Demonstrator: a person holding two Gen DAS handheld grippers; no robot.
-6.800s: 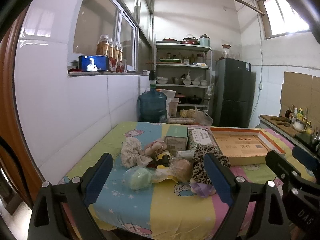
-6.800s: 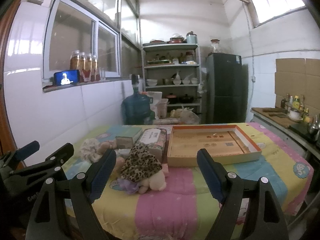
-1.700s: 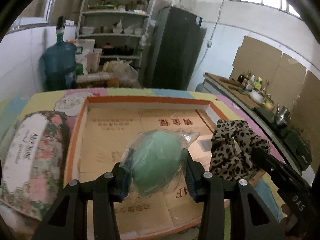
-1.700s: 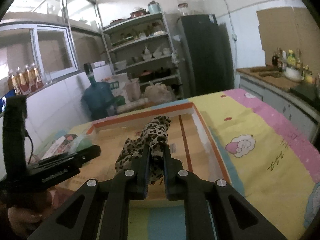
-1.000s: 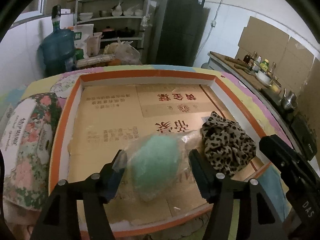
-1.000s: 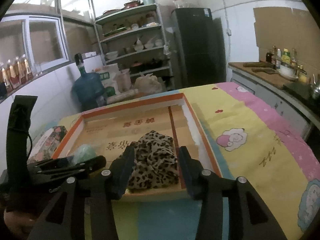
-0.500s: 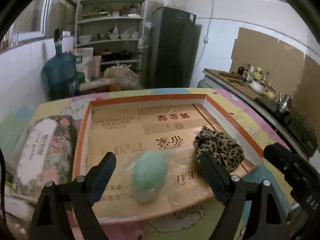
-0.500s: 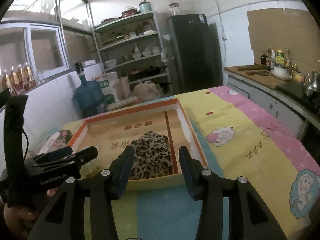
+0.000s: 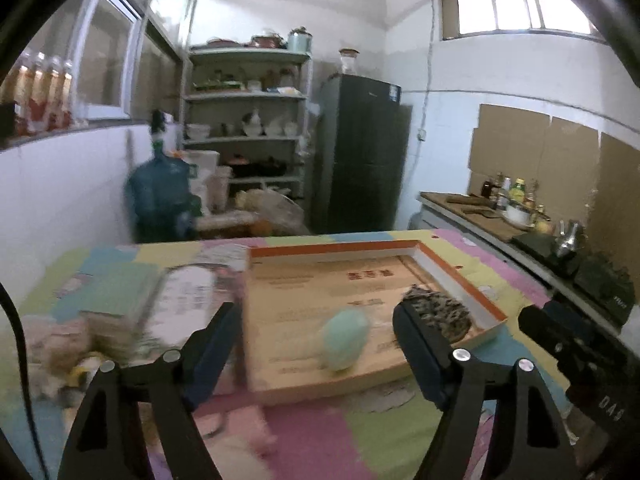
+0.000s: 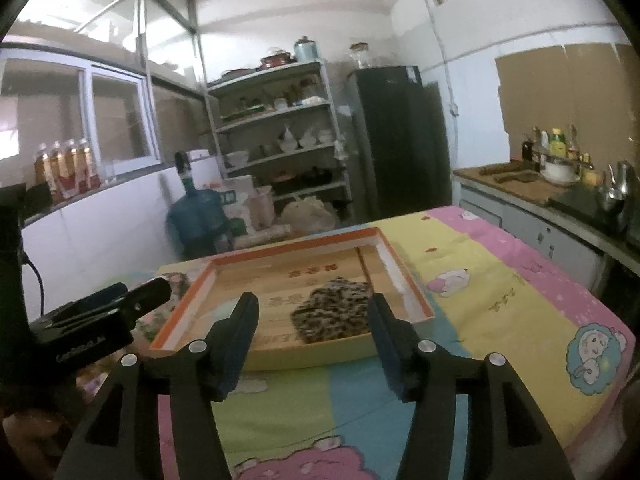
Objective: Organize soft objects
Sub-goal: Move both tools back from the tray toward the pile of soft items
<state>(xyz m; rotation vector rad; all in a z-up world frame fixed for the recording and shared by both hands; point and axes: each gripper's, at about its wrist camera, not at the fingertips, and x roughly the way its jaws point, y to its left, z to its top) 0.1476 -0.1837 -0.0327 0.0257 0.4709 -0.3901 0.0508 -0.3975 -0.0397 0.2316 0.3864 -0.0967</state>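
Cardboard tray (image 9: pixel 460 276) holds 2 soft items: green pouch (image 9: pixel 345 338), leopard cloth (image 10: pixel 334 314); left gripper (image 9: pixel 316 344) closing, empty; right gripper (image 10: pixel 312 324) opening, empty; plush pile (image 9: pixel 68 350) on left unsorted.

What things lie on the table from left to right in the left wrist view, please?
Pile of soft toys → floral box → green soft ball in the orange-rimmed tray → leopard-print cloth, also in the tray.
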